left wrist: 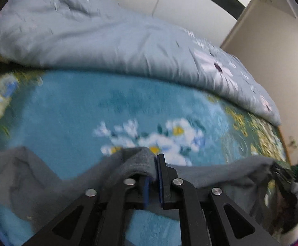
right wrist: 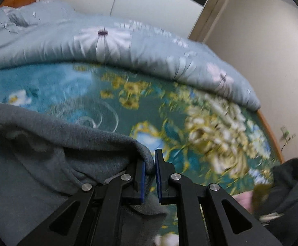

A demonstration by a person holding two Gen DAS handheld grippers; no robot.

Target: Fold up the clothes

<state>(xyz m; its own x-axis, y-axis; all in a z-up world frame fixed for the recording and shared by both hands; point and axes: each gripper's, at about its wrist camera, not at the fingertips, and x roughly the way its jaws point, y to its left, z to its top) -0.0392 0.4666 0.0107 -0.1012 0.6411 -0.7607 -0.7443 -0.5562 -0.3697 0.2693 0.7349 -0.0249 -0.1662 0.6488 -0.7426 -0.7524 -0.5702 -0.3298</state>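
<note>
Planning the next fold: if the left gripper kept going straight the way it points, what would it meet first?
Probably the teal floral blanket just past the grey knit garment that the left gripper pinches; the pale blue quilt lies beyond. Depth is unclear.

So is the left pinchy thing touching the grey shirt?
Touching. The left wrist view shows the left gripper shut on a fold of the grey shirt.
</note>
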